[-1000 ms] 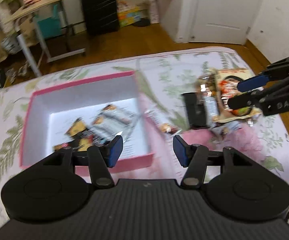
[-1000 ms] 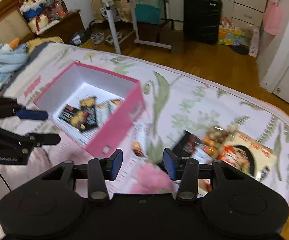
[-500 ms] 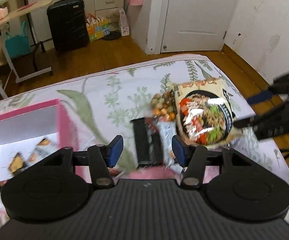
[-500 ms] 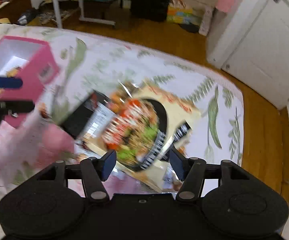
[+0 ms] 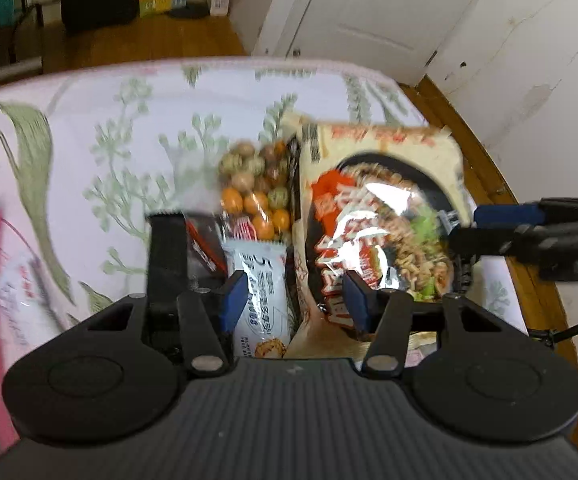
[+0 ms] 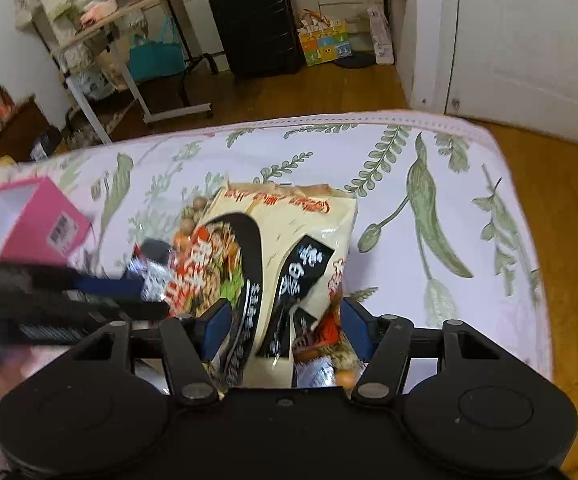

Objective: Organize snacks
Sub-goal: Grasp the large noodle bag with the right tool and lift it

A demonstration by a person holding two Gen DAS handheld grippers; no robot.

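Observation:
A pile of snacks lies on the floral bedsheet (image 5: 129, 120). On top is a large noodle bag (image 5: 389, 200), (image 6: 297, 232). To its left are a clear bag of round coloured snacks (image 5: 257, 188), a white snack bar (image 5: 259, 280) and a black packet (image 5: 167, 248). My left gripper (image 5: 295, 300) is open just above the white bar and the noodle bag's left edge. My right gripper (image 6: 285, 328) is open over the noodle bag's near end, and the bag shows between its fingers. Each gripper shows in the other's view: the right gripper (image 5: 465, 226), the left gripper (image 6: 149, 298). The pink box (image 6: 29, 220) stands to the left.
The bed's far edge (image 6: 369, 118) drops to a wood floor (image 6: 309, 88). Beyond it stand a black suitcase (image 6: 261, 24), a folding table (image 6: 129, 12) and a white door (image 6: 529, 40). A small white packet (image 5: 21, 292) lies beside the pink box. Bare sheet (image 6: 449, 220) lies right of the pile.
Both grippers have swung from the pink box over to the snack pile and dropped closer to it. The right gripper's jaws now stand wider than a second ago.

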